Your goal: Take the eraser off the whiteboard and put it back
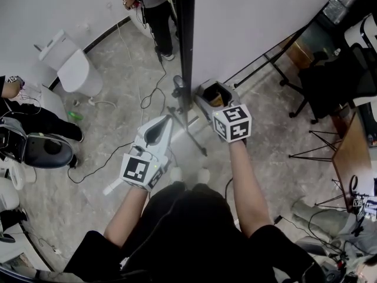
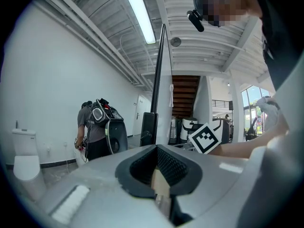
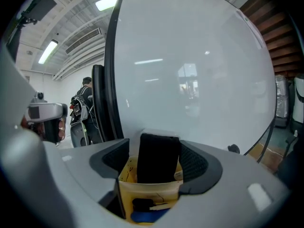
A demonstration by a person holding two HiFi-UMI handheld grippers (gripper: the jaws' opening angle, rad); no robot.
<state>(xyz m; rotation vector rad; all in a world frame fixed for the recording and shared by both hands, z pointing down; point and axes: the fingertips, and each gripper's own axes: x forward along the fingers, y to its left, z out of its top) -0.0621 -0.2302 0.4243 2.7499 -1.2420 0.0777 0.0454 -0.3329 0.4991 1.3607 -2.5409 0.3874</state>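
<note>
Sitting between the spread right tongs (image 3: 154, 145): yellow eraser (image 3: 151, 186), black felt at the whiteboard (image 3: 190, 70). Left tongs (image 2: 156, 148) pressed together, empty. Cube (image 1: 232, 122) shows black-and-white square markers; eraser's scribbles unreadable.

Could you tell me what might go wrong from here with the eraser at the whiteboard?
The right gripper has its jaws open around the yellow eraser with black felt, so it may drop unless it clings to the large white whiteboard. Pulling back crookedly could snag it and knock it off. The black cable on the grey floor is a trip hazard.
</note>
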